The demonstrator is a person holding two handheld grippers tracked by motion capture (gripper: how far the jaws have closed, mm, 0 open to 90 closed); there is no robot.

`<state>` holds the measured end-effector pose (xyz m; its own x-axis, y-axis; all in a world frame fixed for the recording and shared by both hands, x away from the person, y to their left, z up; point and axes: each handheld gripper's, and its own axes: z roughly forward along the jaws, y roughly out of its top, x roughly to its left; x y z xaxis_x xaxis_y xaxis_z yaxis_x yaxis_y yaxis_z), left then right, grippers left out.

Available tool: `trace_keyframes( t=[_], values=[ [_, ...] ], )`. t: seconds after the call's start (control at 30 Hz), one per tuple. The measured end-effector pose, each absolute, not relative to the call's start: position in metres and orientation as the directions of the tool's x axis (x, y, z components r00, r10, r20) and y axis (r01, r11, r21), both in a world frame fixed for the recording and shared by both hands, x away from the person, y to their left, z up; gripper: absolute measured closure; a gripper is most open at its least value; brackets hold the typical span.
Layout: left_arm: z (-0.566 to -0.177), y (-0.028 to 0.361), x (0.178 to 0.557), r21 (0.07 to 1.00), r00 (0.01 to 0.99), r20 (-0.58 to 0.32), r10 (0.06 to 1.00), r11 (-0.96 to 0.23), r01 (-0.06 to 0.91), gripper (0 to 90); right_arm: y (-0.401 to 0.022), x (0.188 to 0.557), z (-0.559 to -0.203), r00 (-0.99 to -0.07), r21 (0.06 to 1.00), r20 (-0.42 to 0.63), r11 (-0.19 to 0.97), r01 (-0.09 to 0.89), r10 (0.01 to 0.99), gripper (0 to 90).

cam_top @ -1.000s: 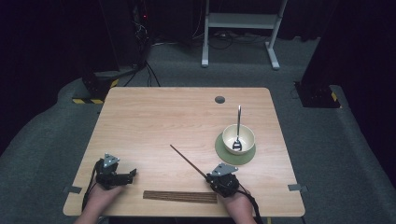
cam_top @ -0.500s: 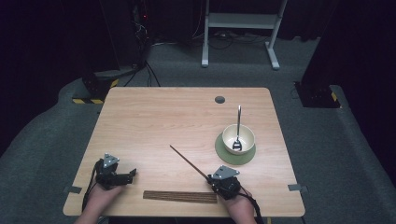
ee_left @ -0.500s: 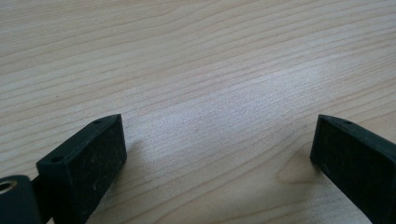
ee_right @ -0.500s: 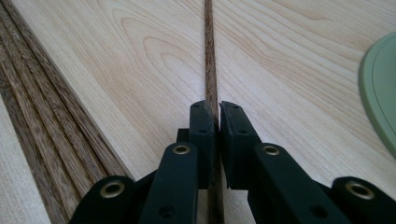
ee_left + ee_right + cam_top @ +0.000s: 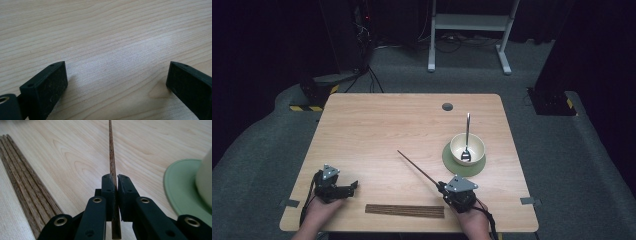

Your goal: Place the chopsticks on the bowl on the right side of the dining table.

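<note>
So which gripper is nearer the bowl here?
Right. The right gripper sits just in front and to the left of the bowl, clamping a single chopstick. The left gripper rests open far across the table.

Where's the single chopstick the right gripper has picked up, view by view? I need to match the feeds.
High view: the chopstick runs diagonally from the right gripper up-left over the table.
Right gripper view: chopstick at centre, clamped between the jaws, pointing up the frame.
Left gripper view: bare wood between open jaws, no chopstick.
Shared landmark: the chopstick bundle.
</note>
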<state>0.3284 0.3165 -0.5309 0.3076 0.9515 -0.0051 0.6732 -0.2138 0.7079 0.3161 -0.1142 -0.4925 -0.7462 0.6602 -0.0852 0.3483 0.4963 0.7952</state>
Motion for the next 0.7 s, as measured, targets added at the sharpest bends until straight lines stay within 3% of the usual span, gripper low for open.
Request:
trace_keyframes(
  t=[0.7],
  values=[
    [-0.531, 0.317, 0.328, 0.708, 0.31, -0.005, 0.951, -0.215, 0.672, 3.8, -0.169, 0.351, -0.453, -0.614, 0.858, -0.083, 0.37, 0.357, 0.785, 84.1]
  ],
)
